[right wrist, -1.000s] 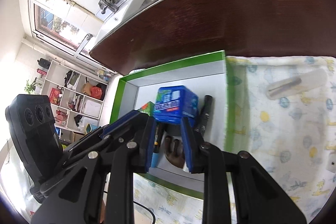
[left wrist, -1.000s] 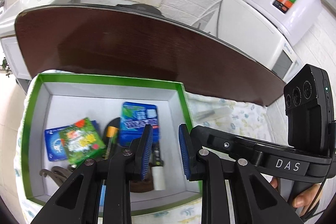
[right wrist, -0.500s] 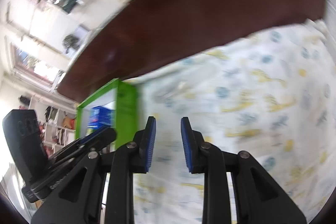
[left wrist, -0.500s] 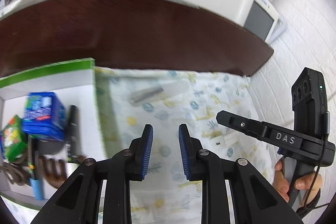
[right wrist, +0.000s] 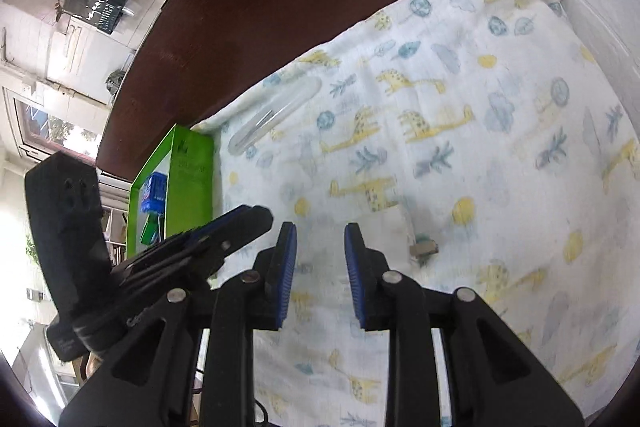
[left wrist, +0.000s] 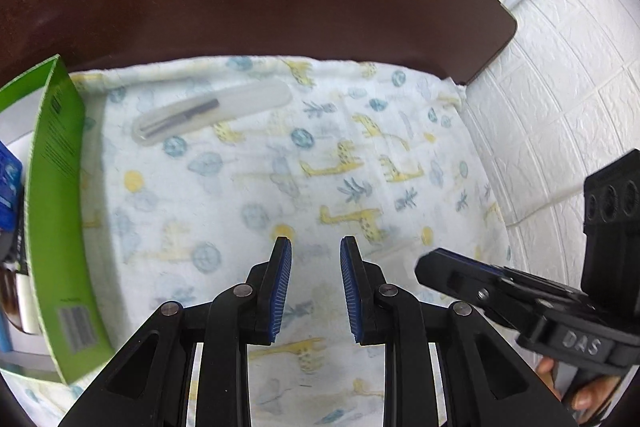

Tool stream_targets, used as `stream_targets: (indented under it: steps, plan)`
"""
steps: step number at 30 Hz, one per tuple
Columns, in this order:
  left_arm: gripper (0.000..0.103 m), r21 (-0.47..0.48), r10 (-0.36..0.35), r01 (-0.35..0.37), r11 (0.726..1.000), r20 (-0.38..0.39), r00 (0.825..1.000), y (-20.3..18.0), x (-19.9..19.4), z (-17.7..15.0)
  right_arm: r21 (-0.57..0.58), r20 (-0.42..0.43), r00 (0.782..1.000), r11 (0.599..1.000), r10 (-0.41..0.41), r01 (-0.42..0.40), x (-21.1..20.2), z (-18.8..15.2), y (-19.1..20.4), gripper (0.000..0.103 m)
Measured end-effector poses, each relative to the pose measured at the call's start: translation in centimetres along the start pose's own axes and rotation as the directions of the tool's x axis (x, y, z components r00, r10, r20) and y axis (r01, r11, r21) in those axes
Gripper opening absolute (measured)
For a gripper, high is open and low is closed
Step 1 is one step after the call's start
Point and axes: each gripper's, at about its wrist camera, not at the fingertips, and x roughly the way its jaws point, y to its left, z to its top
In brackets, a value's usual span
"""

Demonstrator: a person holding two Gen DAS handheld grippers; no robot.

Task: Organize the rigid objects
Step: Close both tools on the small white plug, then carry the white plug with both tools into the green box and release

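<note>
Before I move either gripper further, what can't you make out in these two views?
- Inside of the green cardboard box: left wrist view, hidden by its near wall and cut off at the picture's edge.
- Contents of the long translucent plastic case: both views, only a dark slim shape shows through the frosted plastic.
- Small metallic piece on the giraffe-print cloth: right wrist view, too small and blurred; the left wrist view hides it behind the right gripper.

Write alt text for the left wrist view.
The left gripper, jaws slightly apart and empty, hangs over a giraffe-print cloth. A clear case holding a dark tool lies on the cloth beside a green box; the right gripper enters from the right.
</note>
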Motion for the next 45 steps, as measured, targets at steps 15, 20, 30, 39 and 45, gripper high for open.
stream_targets:
  steps: [15, 20, 30, 39, 45]
  plan:
    - [0.024, -0.062, -0.056, 0.051, 0.997, -0.076, 0.996, -2.6, 2.8, -2.3, -0.004, -0.01, 0.998, 0.998, -0.057, 0.057, 0.3, -1.0, -3.6, 0.025]
    - [0.023, -0.072, -0.073, 0.067, 0.995, -0.084, 0.994, -2.5, 3.1, -2.1, -0.078, -0.049, 0.998, 0.996, -0.035, 0.031, 1.1, -0.4, -3.1, 0.025]
    - [0.018, -0.001, -0.07, 0.07, 0.998, -0.046, 0.996, -3.7, 3.0, -2.5, -0.117, -0.076, 0.997, 0.993, -0.028, 0.019, 1.3, -1.0, -3.3, 0.021]
    - [0.018, 0.063, -0.039, 0.035, 0.997, 0.061, 0.997, -2.9, -1.7, -2.0, -0.142, -0.019, 1.0, 0.99, 0.02, -0.023, 0.0, -1.2, -0.1, 0.02]
    - [0.018, 0.046, -0.006, -0.002, 0.999, 0.173, 0.985, 0.5, -6.4, -1.9, -0.216, -0.002, 0.997, 0.974, 0.073, -0.072, -0.2, -1.0, 5.0, 0.02]
